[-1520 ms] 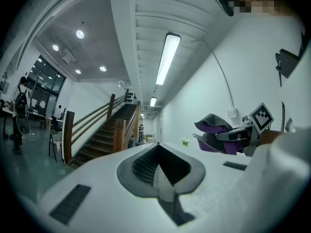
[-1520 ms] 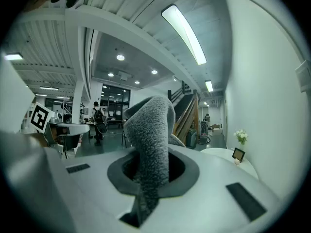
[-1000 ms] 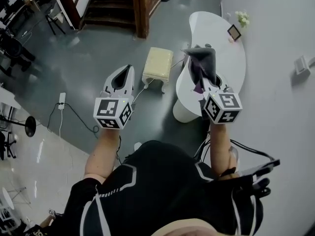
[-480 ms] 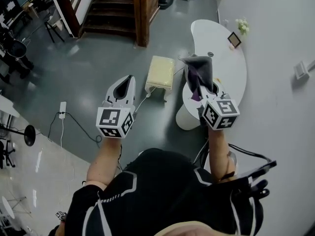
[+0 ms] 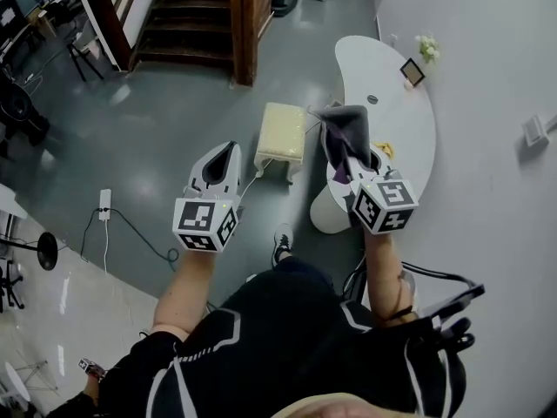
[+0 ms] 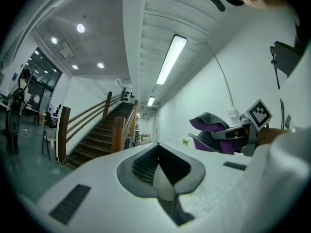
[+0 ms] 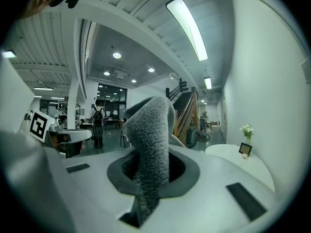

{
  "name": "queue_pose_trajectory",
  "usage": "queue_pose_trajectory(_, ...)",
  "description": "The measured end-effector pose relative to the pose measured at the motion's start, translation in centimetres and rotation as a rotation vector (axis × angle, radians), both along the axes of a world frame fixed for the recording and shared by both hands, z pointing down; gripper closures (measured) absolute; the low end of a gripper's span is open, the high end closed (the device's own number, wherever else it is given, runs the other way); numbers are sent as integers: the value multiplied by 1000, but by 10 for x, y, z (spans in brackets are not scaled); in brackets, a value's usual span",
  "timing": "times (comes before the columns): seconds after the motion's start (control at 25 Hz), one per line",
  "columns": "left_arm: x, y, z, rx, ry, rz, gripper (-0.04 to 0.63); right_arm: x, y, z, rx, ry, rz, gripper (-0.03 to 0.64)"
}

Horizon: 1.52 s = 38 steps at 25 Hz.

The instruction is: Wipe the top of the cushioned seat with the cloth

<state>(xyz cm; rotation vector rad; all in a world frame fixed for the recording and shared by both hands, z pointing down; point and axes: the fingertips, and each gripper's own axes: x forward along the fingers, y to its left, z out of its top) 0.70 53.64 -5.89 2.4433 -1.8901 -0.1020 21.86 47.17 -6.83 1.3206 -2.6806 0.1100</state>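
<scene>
The cushioned seat (image 5: 282,132) is a small cream stool on the grey floor, ahead of me and between my two hands. My right gripper (image 5: 351,151) is shut on a grey and purple cloth (image 5: 345,127), held in the air above the edge of the white table, to the right of the seat. The cloth (image 7: 152,144) sticks up from between the jaws in the right gripper view. My left gripper (image 5: 218,157) hangs to the seat's left, jaws shut with nothing in them. In the left gripper view the cloth (image 6: 214,128) shows at right.
A curved white table (image 5: 409,120) stands right of the seat, carrying a picture frame (image 5: 412,72) and small flowers (image 5: 427,45). A wooden staircase (image 5: 198,16) rises at the back. Cables and a power strip (image 5: 104,203) lie on the floor at left. A white wall (image 5: 496,103) bounds the right side.
I have stepped forward; one foot now shows on the floor below the seat. Both grippers keep the same pose, the cloth still held in the right one.
</scene>
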Motion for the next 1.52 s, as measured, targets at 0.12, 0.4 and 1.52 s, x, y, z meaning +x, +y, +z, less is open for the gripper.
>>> queue_pose_trajectory(0.12, -7, -26, 1, -5, -8, -13, 591, -6, -26, 1, -1, -16, -8, 583)
queue_pose_trajectory(0.4, -6, -109, -10, -1, -43, -17, 591, -9, -107, -4, 14, -38, -29, 583)
queue_pose_trajectory(1.52, -5, -346, 42, -111, -68, 124, 591, -26, -305, 56, -80, -42, 6, 583)
